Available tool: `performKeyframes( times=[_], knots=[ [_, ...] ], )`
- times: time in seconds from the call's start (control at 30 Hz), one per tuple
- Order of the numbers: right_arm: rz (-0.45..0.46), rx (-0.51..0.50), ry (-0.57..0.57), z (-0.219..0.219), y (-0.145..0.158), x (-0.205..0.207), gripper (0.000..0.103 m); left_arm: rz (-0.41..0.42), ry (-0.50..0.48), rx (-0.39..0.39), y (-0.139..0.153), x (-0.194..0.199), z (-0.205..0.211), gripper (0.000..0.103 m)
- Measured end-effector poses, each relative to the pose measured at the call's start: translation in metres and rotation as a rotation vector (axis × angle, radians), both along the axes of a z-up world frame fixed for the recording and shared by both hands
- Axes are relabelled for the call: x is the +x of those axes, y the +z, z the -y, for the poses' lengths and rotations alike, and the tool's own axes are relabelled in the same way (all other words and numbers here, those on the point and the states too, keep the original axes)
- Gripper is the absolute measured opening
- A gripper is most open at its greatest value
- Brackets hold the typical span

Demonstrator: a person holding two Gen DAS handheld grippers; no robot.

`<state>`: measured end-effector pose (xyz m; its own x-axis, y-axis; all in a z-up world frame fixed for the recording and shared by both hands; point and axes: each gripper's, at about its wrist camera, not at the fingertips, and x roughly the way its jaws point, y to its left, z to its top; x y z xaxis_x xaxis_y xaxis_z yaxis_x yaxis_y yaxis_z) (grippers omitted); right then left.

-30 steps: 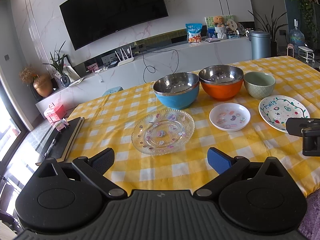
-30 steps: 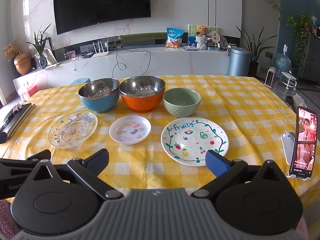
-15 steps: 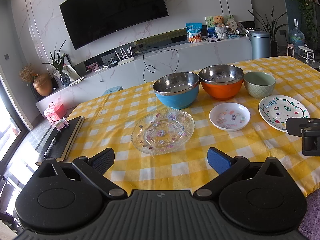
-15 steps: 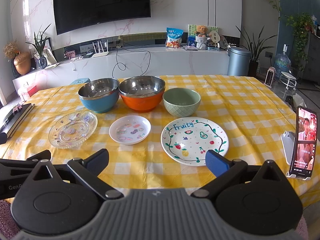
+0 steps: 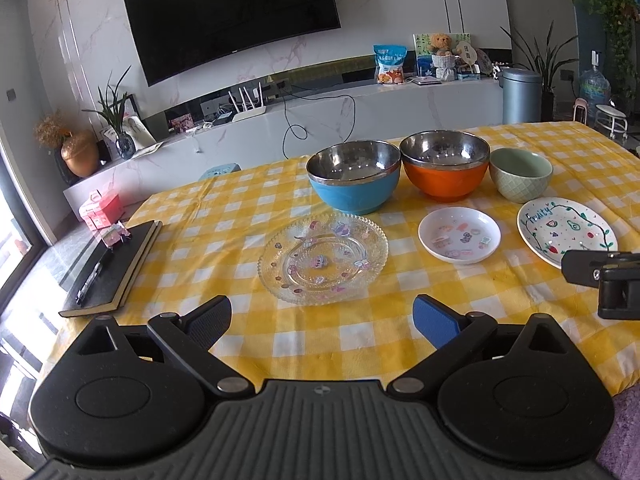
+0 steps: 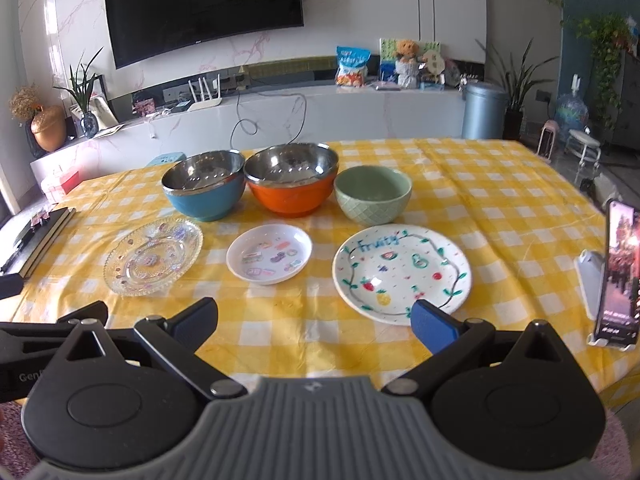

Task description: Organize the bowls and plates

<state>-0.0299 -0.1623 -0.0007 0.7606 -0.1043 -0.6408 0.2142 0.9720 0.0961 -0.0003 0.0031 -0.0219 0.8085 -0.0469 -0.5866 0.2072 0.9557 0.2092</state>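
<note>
- Left gripper (image 5: 322, 320) is spread wide and holds nothing; the glass plate (image 5: 323, 257) lies at 12 o'clock, near its fingertips.
- Right gripper (image 6: 314, 320) is likewise spread and bare; the Fruity plate (image 6: 402, 267) sits at 1 o'clock, touching nothing.
- The 3 bowls stand in a row behind; neither claw is near them, likely later work.

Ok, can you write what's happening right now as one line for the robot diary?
stage: not started | left gripper: open, empty, facing glass plate | right gripper: open, empty, near Fruity plate | bowls: unstacked
</note>
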Motion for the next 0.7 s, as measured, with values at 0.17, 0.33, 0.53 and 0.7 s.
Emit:
performKeyframes(
  times=[0.17,0.33,0.53,0.7],
  knots=[
    [0.046,0.038,0.033,-0.008,-0.005,0.009,0.1,0.008,0.001,-0.049,0.005,0.005,-0.016,0.103],
    [0.198,0.064,0.145,-0.016,-0.008,0.011,0.1,-0.008,0.053,-0.185,0.009,0.019,-0.04,0.102],
    [0.137,0.098,0.203,-0.027,-0.016,0.045,0.1,-0.048,0.061,-0.292,0.006,0.04,-0.058,0.096],
    [0.09,0.126,0.237,-0.035,-0.023,0.073,0.088,-0.068,0.086,-0.291,-0.003,0.066,-0.067,0.079]
  ],
)
